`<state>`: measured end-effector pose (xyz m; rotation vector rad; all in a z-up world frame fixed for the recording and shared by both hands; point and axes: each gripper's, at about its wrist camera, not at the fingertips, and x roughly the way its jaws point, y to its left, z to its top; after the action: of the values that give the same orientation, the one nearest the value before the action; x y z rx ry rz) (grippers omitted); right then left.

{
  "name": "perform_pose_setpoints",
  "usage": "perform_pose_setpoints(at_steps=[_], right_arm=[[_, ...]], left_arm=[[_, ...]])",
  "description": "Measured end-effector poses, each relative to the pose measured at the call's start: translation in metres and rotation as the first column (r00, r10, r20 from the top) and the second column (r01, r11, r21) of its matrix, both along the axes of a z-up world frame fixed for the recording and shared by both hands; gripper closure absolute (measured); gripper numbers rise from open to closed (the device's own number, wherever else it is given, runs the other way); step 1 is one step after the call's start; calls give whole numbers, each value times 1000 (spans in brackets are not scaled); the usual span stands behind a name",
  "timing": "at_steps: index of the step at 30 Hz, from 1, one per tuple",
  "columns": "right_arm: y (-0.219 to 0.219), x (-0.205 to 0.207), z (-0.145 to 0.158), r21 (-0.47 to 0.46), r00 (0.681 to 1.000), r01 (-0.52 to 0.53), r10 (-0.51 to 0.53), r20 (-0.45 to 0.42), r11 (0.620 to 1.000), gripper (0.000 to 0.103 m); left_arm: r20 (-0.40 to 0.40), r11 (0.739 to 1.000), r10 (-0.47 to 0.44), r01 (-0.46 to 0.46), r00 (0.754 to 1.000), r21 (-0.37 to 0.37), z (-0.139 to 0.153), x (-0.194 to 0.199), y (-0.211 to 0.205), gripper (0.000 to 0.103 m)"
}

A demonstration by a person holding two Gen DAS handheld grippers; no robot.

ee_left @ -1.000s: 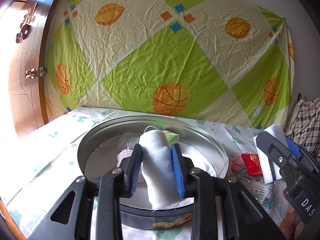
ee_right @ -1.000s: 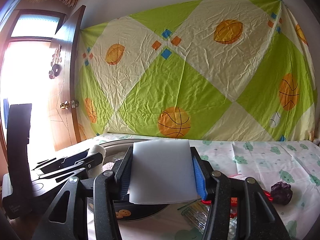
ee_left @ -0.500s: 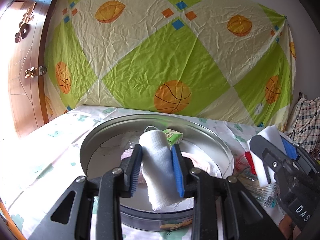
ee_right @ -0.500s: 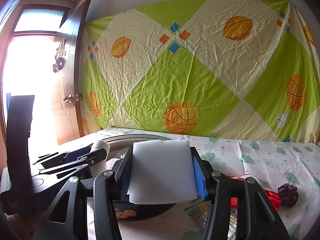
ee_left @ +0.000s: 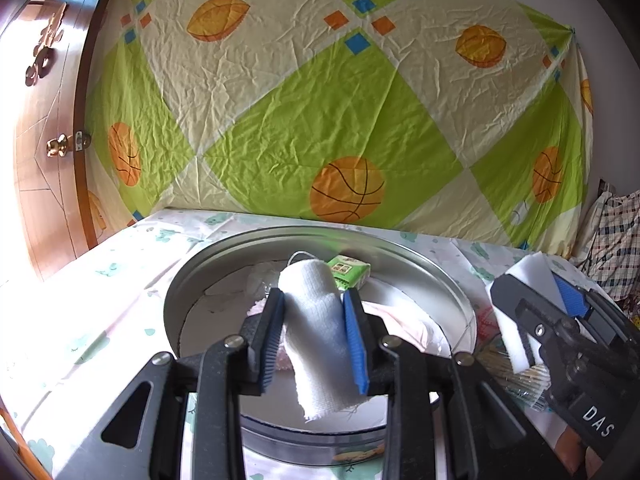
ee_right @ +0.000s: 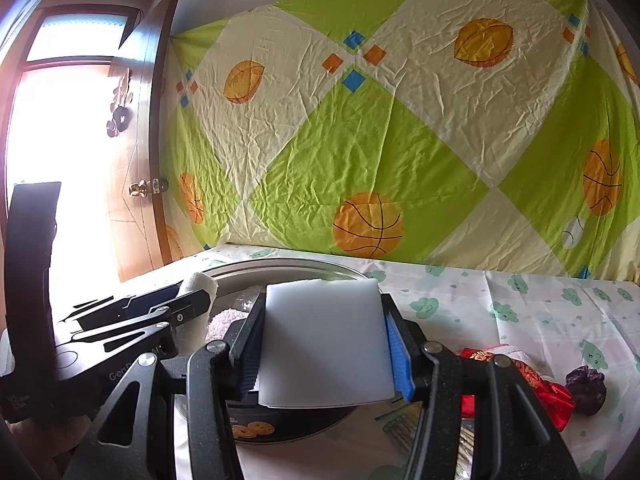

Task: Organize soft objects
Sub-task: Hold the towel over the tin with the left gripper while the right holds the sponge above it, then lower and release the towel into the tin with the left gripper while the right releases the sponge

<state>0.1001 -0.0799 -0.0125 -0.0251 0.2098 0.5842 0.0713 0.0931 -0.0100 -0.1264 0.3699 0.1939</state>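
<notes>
- left gripper is clamped on a rolled white gauze bandage, held over the round tin
- right gripper, with "DAS" printed on its side, squeezes a white sponge block just right of the tin
- small green printed packet sits at the tin's far side, writing too small to read

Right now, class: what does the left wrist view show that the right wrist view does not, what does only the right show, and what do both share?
Only the left wrist view shows the green packet inside the round tin and the plaid cloth. Only the right wrist view shows the purple pouch and the bright window. Both show the tin, the white gauze roll in the left gripper, and the white sponge in the right gripper.
</notes>
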Motion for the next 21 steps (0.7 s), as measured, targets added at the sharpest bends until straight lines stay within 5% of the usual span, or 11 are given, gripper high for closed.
perform_pose_setpoints(at_steps=[21], right_arm=[[33, 60, 21, -77, 984, -98, 85, -156, 992, 48]], left_arm=[[-215, 999, -47, 48, 976, -2, 22, 63, 42, 74]])
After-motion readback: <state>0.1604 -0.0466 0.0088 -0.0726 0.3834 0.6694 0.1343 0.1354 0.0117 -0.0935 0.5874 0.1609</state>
